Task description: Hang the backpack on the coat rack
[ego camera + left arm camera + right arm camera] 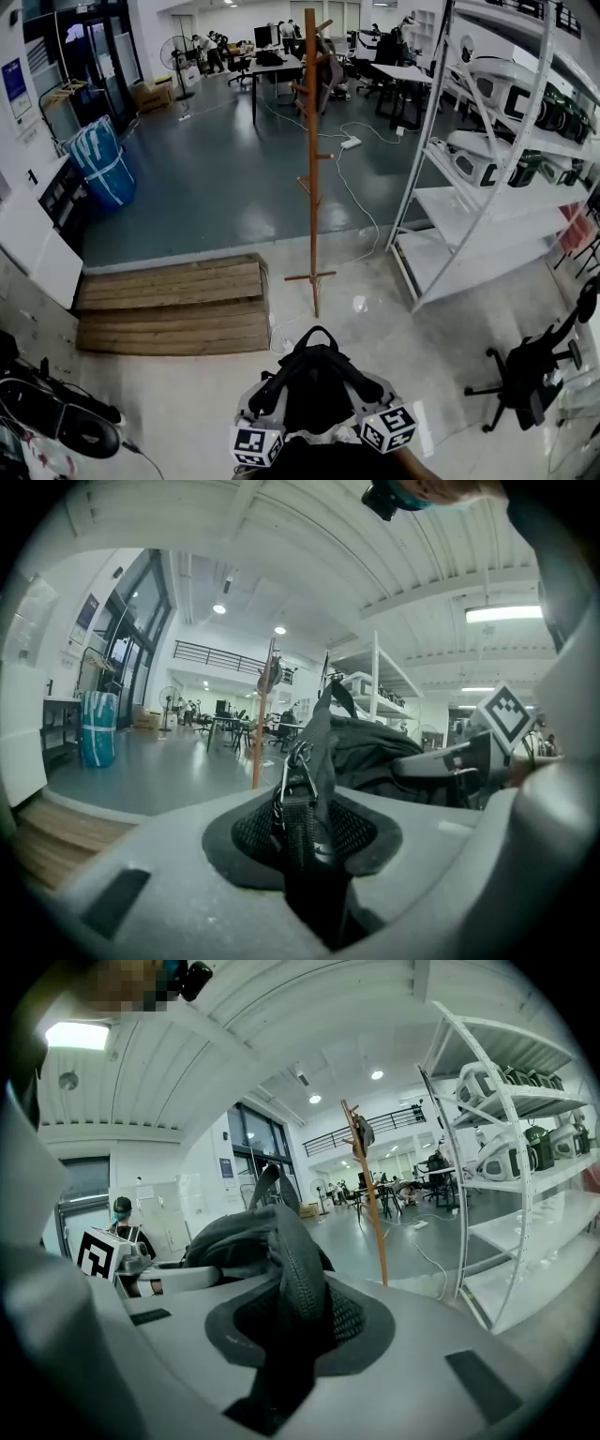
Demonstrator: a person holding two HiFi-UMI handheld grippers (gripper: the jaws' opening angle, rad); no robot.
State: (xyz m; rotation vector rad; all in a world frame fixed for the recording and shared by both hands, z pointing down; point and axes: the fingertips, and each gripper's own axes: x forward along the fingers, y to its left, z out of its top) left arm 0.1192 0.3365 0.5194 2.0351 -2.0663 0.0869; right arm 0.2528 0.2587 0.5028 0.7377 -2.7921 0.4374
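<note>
A black backpack [317, 382] hangs between my two grippers at the bottom of the head view, its top loop sticking up. The left gripper [267, 396] is shut on a webbing strap with a metal buckle [298, 799]. Pinched in the right gripper [371, 386] is a padded shoulder strap [302, 1302]. The backpack's body [375, 752] bulges just beyond the jaws. The tall wooden coat rack [311, 159] stands straight ahead on the floor, a short way off, also seen as the coat rack [259, 726] and the coat rack [371, 1199].
A low wooden pallet platform [173, 305] lies left of the rack's foot. White metal shelving [487, 187] with devices stands to the right, and a black office chair [530, 370] sits nearer right. A white cable [361, 202] runs across the floor behind the rack. A blue bag [101, 161] stands far left.
</note>
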